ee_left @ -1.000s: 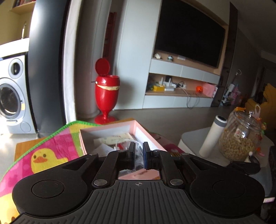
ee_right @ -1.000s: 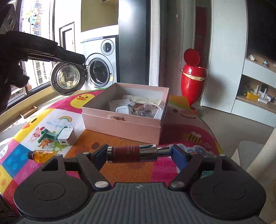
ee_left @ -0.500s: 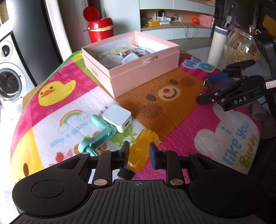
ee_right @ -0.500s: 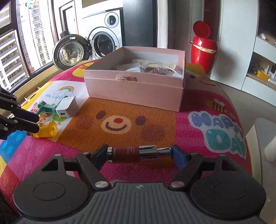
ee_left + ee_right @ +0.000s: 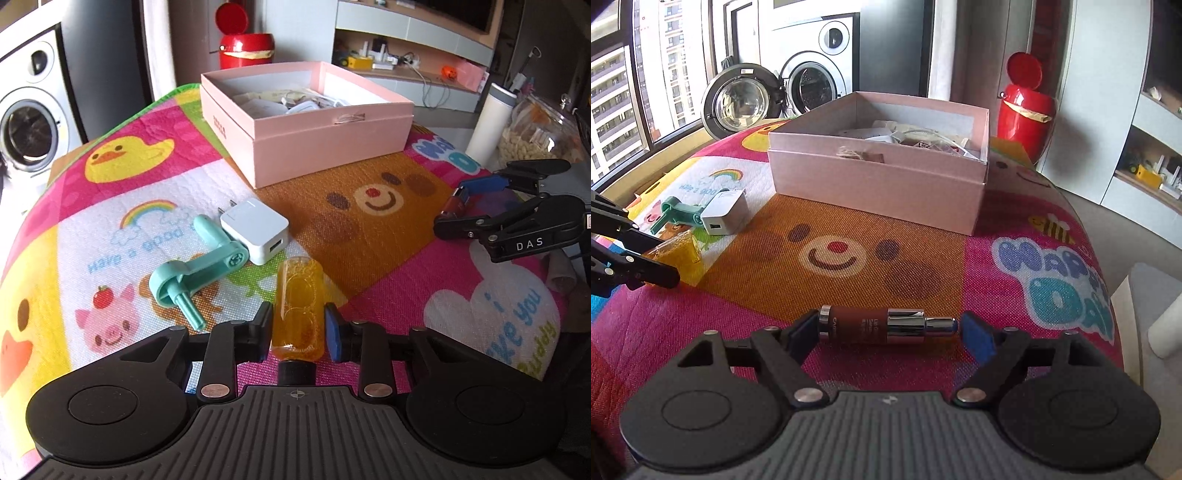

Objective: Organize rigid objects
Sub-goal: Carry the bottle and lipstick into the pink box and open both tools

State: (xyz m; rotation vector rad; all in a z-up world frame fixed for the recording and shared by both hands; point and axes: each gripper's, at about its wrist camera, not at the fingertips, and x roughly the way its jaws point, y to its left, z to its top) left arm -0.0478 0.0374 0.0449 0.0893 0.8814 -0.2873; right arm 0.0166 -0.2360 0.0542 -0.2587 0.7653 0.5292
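We have our left gripper (image 5: 299, 330) set around the amber bottle (image 5: 300, 310), one pad on each side of it; the right pad shows a thin gap, so we cannot tell whether the grip is tight. The bottle lies on the play mat (image 5: 369, 221) near its front edge, black cap toward the camera.

Our right gripper (image 5: 888, 328) stands wide, spanning a brown cosmetic tube (image 5: 882, 325) lengthwise, with the left pad at the tube's base and the right pad at the silver tip. The tube lies crosswise just above the mat's pink panel, toward the mat's right side; whether it rests on the mat we cannot tell.

Just beyond the amber bottle, a white USB charger (image 5: 255, 229) touches a mint-green plastic crank (image 5: 201, 267), both lying on the mat's left half. The open pink box (image 5: 325, 136) sits toward the far edge of the mat, holding white chargers and cables.

Beyond the mat stand a red pedal bin (image 5: 1027, 107) and a washing machine (image 5: 812, 74) with its door open.
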